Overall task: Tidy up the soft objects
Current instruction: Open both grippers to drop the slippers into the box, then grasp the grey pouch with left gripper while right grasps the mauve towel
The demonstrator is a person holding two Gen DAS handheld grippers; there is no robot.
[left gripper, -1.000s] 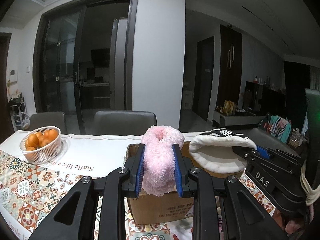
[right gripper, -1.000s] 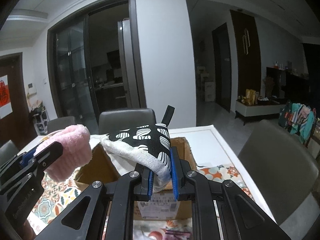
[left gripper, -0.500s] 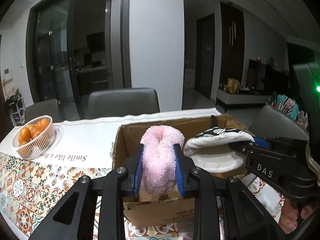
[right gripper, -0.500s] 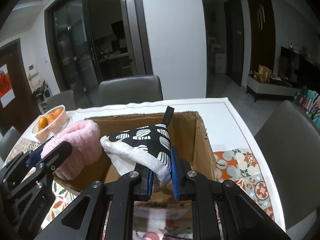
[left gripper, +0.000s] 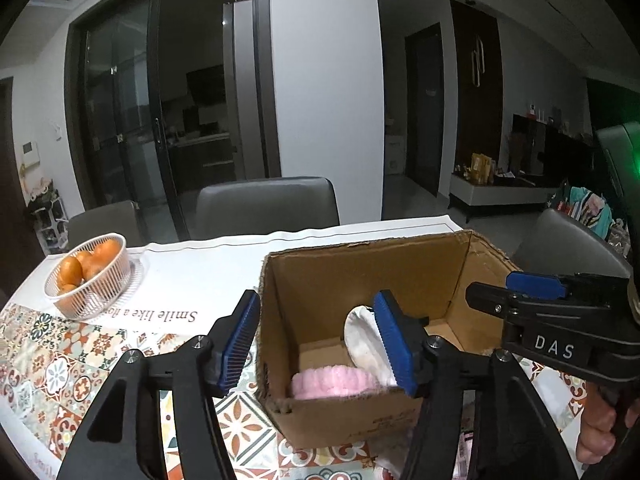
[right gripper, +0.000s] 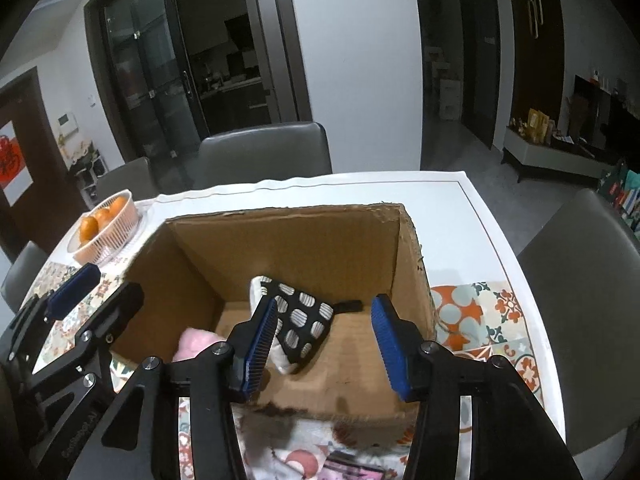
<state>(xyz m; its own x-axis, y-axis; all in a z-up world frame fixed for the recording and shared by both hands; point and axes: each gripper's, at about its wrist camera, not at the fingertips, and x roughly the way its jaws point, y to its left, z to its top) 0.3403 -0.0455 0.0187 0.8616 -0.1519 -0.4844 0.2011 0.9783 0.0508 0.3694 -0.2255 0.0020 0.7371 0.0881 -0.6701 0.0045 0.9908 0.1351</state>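
Observation:
An open cardboard box (left gripper: 360,268) (right gripper: 288,236) stands on the table. On its floor lie a fluffy pink item (left gripper: 332,385) (right gripper: 194,342) and a black-and-white patterned mitt (right gripper: 306,316) with a white lining (left gripper: 360,340). My left gripper (left gripper: 316,346) hangs over the box's near left corner, its jaws opening with nothing between the pads. My right gripper (right gripper: 326,346) hovers above the box's near edge, jaws opening too, the mitt lying free below them. The right gripper (left gripper: 516,296) also shows at the right of the left wrist view.
A white wire basket of oranges (left gripper: 90,274) (right gripper: 106,224) sits at the table's far left on a white runner. Grey chairs (left gripper: 266,208) stand behind the table and one (right gripper: 580,264) at its right. A patterned tablecloth (left gripper: 48,360) covers the near side.
Both grippers moved over the box and tipped down into it. The left let go of the pink item and the right let go of the mitt; both now lie inside the box.

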